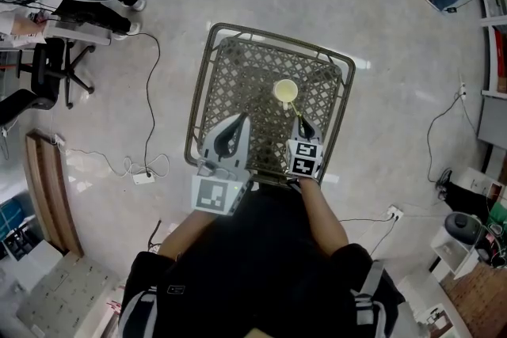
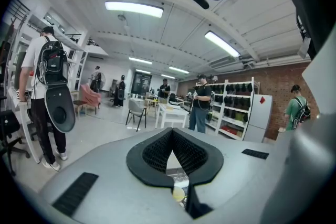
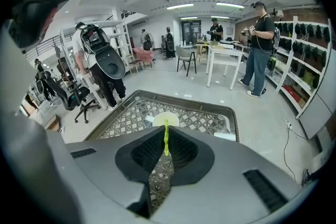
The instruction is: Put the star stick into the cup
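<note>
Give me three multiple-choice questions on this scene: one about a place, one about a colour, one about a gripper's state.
1. Where does the pale yellow round cup stand? A on the brown lattice-top table; B on the floor; C on a chair.
2. The thin stick's colour? A red; B yellow-green; C black.
3. The right gripper is: A open, empty; B shut on the stick; C unseen.
Answers: A, lattice surrounds the cup; B, bright in the right gripper view; B, jaws pinch it.
</note>
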Motion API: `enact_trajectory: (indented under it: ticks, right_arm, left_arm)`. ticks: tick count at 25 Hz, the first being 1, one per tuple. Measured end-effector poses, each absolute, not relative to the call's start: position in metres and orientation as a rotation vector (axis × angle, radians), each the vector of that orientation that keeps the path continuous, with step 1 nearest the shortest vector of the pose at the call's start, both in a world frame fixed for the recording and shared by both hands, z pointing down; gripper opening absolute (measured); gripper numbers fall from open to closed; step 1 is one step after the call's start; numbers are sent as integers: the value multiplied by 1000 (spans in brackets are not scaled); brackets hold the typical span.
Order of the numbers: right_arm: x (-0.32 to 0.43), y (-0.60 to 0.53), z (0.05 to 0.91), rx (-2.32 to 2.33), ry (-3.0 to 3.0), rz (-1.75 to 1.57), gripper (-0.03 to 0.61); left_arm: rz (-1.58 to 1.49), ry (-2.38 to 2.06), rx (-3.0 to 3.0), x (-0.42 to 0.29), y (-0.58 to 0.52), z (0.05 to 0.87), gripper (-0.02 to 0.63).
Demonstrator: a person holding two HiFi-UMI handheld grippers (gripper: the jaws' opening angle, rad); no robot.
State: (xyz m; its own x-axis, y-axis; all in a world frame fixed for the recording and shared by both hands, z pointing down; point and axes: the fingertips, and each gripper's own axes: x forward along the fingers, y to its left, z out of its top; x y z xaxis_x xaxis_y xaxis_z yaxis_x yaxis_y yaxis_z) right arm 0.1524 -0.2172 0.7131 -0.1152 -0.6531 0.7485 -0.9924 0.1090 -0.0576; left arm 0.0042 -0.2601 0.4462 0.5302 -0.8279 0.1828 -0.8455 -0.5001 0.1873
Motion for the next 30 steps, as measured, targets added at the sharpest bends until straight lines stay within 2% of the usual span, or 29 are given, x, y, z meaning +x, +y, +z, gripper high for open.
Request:
enact_trajectory:
  ticks: [30]
  right_arm:
    - [149, -221, 719, 1606, -1838, 749, 23]
  left_arm:
    - [91, -1409, 2488, -5, -257, 452, 17]
